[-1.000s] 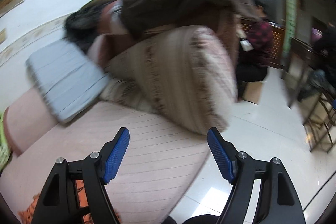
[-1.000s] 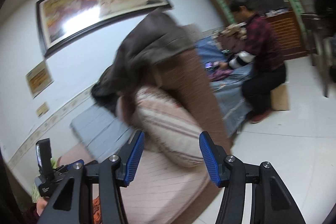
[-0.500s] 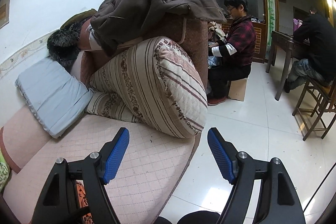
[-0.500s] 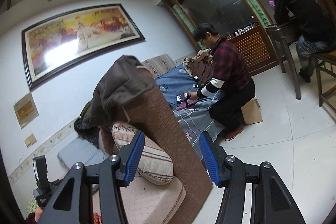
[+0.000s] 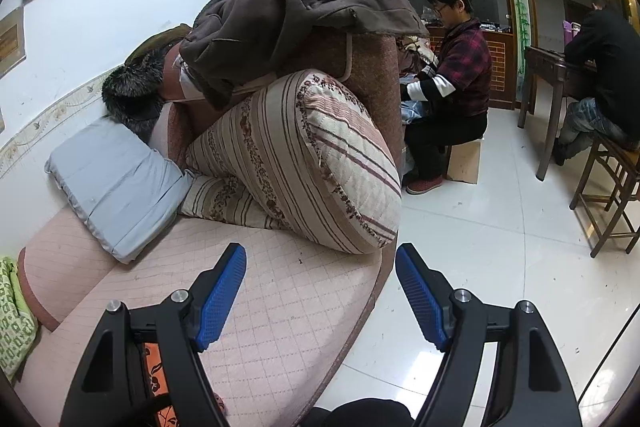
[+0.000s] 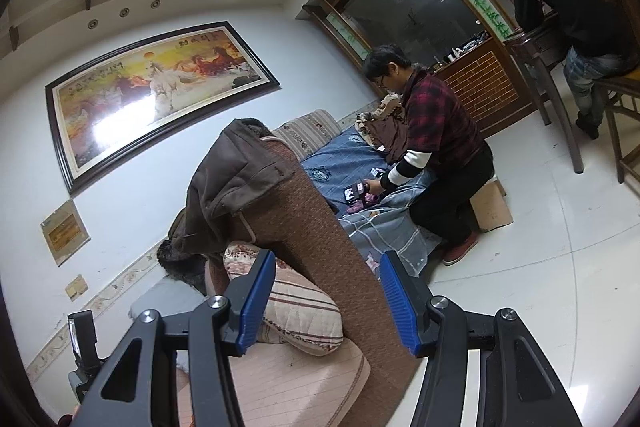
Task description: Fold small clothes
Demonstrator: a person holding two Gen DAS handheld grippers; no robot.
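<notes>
An orange patterned garment [image 5: 154, 379] shows only as a sliver under my left gripper's frame, at the near edge of the pink quilted sofa seat [image 5: 280, 307]. My left gripper [image 5: 320, 291] is open and empty, held above the seat's front corner. My right gripper [image 6: 326, 301] is open and empty, raised high and pointing over the brown sofa arm [image 6: 320, 227] toward the room. A green-patterned cloth [image 5: 10, 311] lies at the far left edge of the left wrist view.
A striped cushion [image 5: 304, 163], a grey pillow [image 5: 116, 183] and a brown jacket [image 5: 304, 15] lie on the sofa. A seated person in a plaid shirt [image 5: 456, 99] works at a blue-covered bed [image 6: 360, 163]. Another person sits at a wooden table [image 5: 556, 71]. White tile floor [image 5: 500, 247] lies to the right.
Both grippers have swung up and to the right, away from the sofa seat. The right wrist view now looks much higher into the room. Both jaws stayed open.
</notes>
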